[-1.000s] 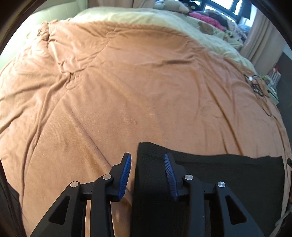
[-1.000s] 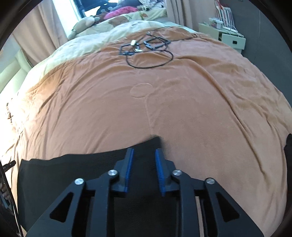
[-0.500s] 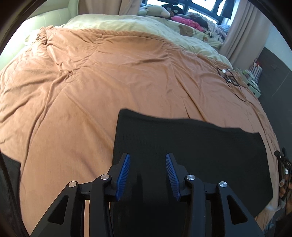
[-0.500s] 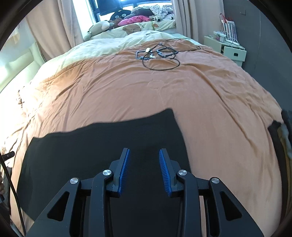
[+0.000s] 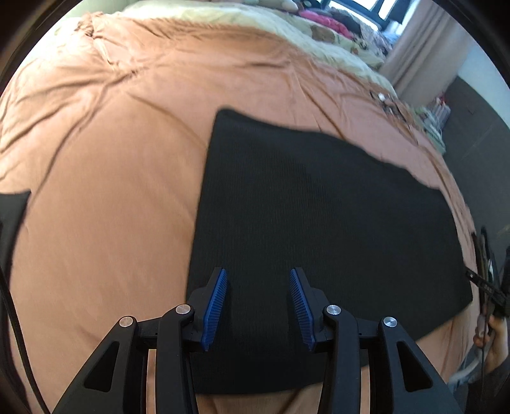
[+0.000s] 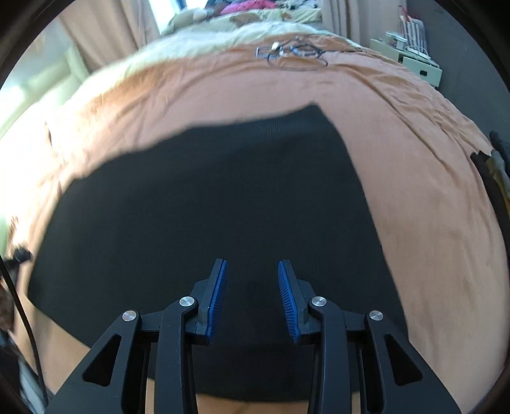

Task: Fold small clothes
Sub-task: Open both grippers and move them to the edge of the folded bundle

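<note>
A black garment [image 5: 318,229] lies spread flat as a broad rectangle on the orange bedspread [image 5: 105,197], and everything else is placed against it here. The left claw [image 5: 258,304] hangs over the garment's near left part, its blue ribbed pads [image 5: 216,305] standing apart with nothing between them; only dark cloth shows in the gap. The right claw [image 6: 251,297] hangs over the garment's [image 6: 204,203] near middle, its pads [image 6: 288,302] likewise apart and empty. Whether either claw's tips touch the cloth is hard to tell from these angles, and the frames are somewhat blurred. Beyond the garment's far edge the bedspread [image 6: 414,178] runs on, creased, to a pale cream cover [image 5: 242,19] at the head of the bed. Past the garment's far right corner, well apart from it, a tangle of dark cables [image 6: 295,54] lies on the bedspread. To the right of that, off the bed, stands a small pale cabinet [image 6: 414,63]. Another dark piece of cloth [image 6: 492,178] sits at the bed's right edge.
</note>
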Demonstrator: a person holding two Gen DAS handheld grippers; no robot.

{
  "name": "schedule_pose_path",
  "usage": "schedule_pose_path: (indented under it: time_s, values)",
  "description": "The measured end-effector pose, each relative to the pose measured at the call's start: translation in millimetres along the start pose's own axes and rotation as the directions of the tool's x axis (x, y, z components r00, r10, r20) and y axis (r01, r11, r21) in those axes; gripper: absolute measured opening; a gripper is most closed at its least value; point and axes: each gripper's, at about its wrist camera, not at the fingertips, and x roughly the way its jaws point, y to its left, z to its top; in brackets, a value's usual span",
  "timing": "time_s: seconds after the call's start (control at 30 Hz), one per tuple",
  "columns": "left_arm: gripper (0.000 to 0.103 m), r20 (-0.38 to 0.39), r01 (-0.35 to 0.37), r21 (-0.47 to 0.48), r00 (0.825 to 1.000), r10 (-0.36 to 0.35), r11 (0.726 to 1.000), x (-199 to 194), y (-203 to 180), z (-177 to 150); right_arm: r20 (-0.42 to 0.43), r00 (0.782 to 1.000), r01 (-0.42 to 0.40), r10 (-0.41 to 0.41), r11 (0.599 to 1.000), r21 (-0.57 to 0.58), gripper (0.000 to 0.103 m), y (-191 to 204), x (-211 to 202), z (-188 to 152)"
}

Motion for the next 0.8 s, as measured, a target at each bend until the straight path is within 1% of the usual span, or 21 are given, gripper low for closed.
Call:
schedule_pose_path:
  time_s: [0.03,0.13,0.23,0.27,0.33,0.4,0.5,0.6,0.67,0.8]
  values:
    - [0.044,-0.014,-0.007,0.014,1.000,0.007,1.000,3,-1,-6,-0.015,1.000,0.008,-0.008,1.000,-0.009,0.031,-2,2,-6]
    - [0.044,-0.050,-0.035,0.058,0.998,0.038,0.998,9,-1,-23,0.000,1.000,0.031,-0.031,0.998,-0.047,0.031,-4,-5,-16]
    - [0.044,-0.075,-0.074,0.085,0.994,0.081,0.994,9,6,-33,-0.025,0.995,0.098,-0.099,0.994,-0.048,0.031,-6,-12,-23]
    - [0.043,-0.075,-0.075,0.085,0.994,0.082,0.993,7,8,-36,-0.030,0.993,0.113,-0.115,0.993,-0.044,0.031,-4,-16,-24]
    - [0.043,-0.074,-0.056,0.068,0.995,0.061,0.996,0,15,-39,-0.026,0.990,0.141,-0.142,0.989,-0.047,0.031,5,-24,-25]
    - [0.043,-0.062,-0.044,0.037,0.997,0.046,0.998,-9,20,-40,-0.009,0.994,0.106,-0.107,0.993,-0.055,0.031,16,-29,-24]
    - [0.043,-0.045,-0.037,-0.007,0.998,0.036,0.999,-19,29,-43,-0.007,0.999,0.045,-0.046,0.996,-0.078,0.031,45,-29,-21]
    - [0.043,-0.069,0.028,-0.074,0.997,-0.033,0.997,-16,40,-46,-0.016,0.999,-0.034,0.033,0.993,-0.111,0.031,81,-27,-20]
    - [0.043,-0.084,0.068,-0.130,0.993,-0.079,0.989,-12,47,-50,-0.023,0.997,-0.077,0.075,0.989,-0.128,0.031,100,-25,-19]
    - [0.043,-0.105,0.095,-0.208,0.987,-0.119,0.973,-7,55,-58,-0.038,0.989,-0.147,0.143,0.979,-0.138,0.030,127,-22,-16]
